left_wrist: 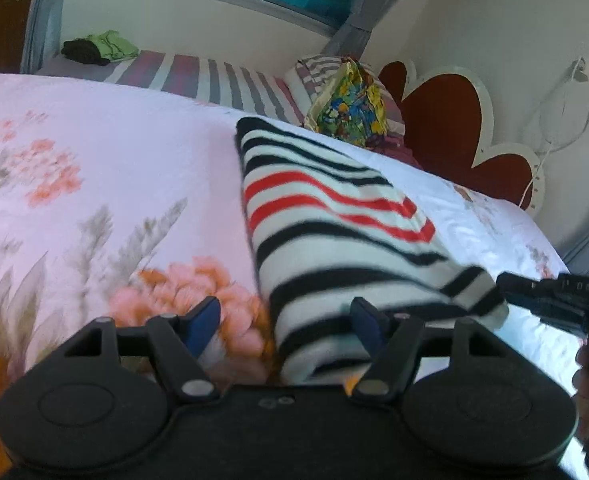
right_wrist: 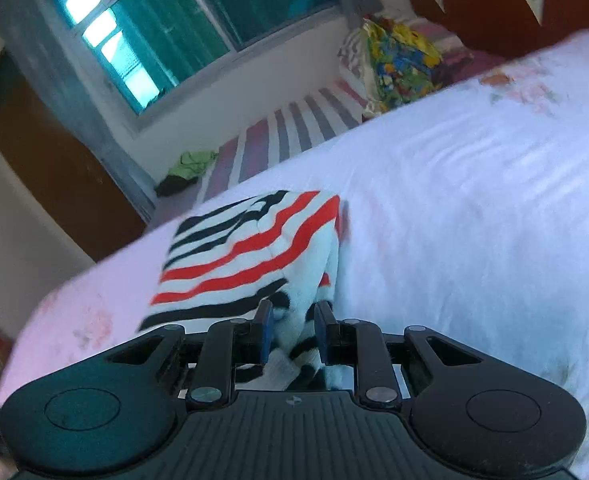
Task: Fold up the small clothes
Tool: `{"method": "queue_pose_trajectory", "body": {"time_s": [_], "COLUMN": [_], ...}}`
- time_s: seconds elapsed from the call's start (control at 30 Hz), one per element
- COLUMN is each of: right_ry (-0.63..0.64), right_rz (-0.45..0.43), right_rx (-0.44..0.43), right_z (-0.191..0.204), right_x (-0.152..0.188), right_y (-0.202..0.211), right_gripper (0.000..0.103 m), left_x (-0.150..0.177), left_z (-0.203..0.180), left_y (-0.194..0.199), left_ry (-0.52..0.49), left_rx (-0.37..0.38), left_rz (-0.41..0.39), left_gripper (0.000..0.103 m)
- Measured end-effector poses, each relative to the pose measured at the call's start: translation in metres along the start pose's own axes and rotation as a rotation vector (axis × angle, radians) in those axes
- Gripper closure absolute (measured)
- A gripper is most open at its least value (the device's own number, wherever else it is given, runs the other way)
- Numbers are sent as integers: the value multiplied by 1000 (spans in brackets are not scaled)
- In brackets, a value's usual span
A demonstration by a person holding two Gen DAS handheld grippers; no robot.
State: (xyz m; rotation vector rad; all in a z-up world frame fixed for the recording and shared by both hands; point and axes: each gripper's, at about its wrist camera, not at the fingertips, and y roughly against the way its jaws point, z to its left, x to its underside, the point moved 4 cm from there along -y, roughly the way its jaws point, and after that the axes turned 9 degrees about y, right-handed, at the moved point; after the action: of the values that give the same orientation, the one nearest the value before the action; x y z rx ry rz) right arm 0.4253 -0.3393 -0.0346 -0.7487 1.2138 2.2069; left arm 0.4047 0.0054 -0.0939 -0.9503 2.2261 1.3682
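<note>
At the far left of the bed, a small heap of green and dark clothes (left_wrist: 101, 49) lies well away from the work, apparently set aside. Nearer, the floral bedsheet (left_wrist: 94, 168) gives a broad flat surface for folding. The left gripper (left_wrist: 286, 320) hangs low over it with its jaws wide apart: one blue pad is over bare sheet, the other over the near left edge of the striped garment (left_wrist: 334, 216), and nothing is pinched between them. It looks poised to catch that edge. The garment lies right of centre on the bed, a soft white knit with black stripes and a band of red ones, already doubled into a thick, long bundle. At its near right corner the right gripper (right_wrist: 293, 320) stands partly open with bunched cloth between its pads; whether they press on it I cannot tell. Probably it steadies that corner for the next fold.
</note>
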Motion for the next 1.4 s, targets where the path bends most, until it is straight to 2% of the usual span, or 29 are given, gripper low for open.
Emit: {"method": "queue_pose_trajectory", "body": {"time_s": [0.03, 0.07, 0.17, 0.23, 0.3, 0.33, 0.37, 0.4, 0.43, 0.5, 0.53, 0.63, 0.67, 0.7, 0.73, 0.77, 0.83, 0.87, 0.9, 0.93, 1.03, 1.13, 1.2, 1.23, 1.27, 1.33, 1.4], "right_ry": [17, 33, 25, 25, 3, -1, 2, 6, 5, -7, -9, -38, -45, -60, -69, -106, -150, -135, -94, -23, 206, 447, 561, 580, 553, 432, 418], "right_rz": [2, -5, 2, 10, 15, 19, 27, 37, 43, 34, 17, -72, -71, -32, 28, 62, 28, 1, -46, -89, -105, -69, -33, 15, 88, 88, 52], "right_rx": [11, 14, -13, 18, 23, 22, 32, 46, 56, 42, 26, -84, -101, -90, -44, -37, -59, -28, 12, 37, 62, 116, 168, 208, 225, 170, 160], "right_z": [3, 5, 10, 11, 11, 12, 14, 14, 14, 15, 16, 18, 15, 8, -2, -12, -19, -16, -11, -1, 34, 64, 66, 58, 44, 24, 25], "right_x": [3, 5, 11, 14, 16, 17, 19, 20, 22, 24, 23, 21, 25, 31, 40, 49, 49, 46, 42, 38, 30, 34, 44, 50, 58, 57, 51], "right_y": [1, 4, 1, -5, -12, -16, -19, -22, -25, -28, -25, -11, -14, -24, -37, -45, -33, -21, -7, 5, 7, -15, -29, -39, -52, -52, -41], "right_gripper": [46, 42, 43, 43, 43, 47, 52, 63, 77, 86, 88, 89, 89, 89, 88, 88, 87, 83, 77, 78, 78, 78, 78, 78, 77, 72, 72], "left_x": [7, 14, 31, 32, 27, 24, 23, 22, 21, 21, 22, 25, 27, 29, 31, 32, 32, 32, 29, 25, 10, 2, 8, 14, 20, 22, 13], "left_z": [2, 2, -5, -14, -18, -17, -17, -16, -14, -5, 1, 22, 29, 33, 35, 36, 38, 38, 38, 34, 8, -25, -45, -50, -49, -49, -49], "left_y": [6, 10, 5, -1, -6, -10, -14, -12, -9, -9, -8, -5, -6, -10, -15, -15, -5, 4, 15, 24, 31, 13, -4, -17, -26, -29, -18], "left_ry": [-8, -28, -132, -174, -161, -155, -153, -139, -86, 77, 153, 326, 354, 359, 351, 338, 297, 263, 218, 165, 20, -148, -257, -306, -330, -331, -313], "left_rx": [10, 6, -49, -85, -101, -119, -138, -133, -106, -31, 4, 89, 100, 100, 98, 104, 112, 94, 65, 47, 53, 72, 88, 50, 18, 36, 53], "left_rz": [-2, 1, 46, 15, -38, -53, -64, -96, -130, -123, -126, -149, -144, -113, -75, -53, -20, -21, -41, -58, -96, -87, -47, -2, 25, 18, -2], "left_gripper": [34, 36, 37, 39, 40, 45, 55, 62, 69, 77, 80, 80, 80, 79, 73, 71, 69, 63, 61, 61, 59, 59, 55, 50, 52, 50, 52]}}
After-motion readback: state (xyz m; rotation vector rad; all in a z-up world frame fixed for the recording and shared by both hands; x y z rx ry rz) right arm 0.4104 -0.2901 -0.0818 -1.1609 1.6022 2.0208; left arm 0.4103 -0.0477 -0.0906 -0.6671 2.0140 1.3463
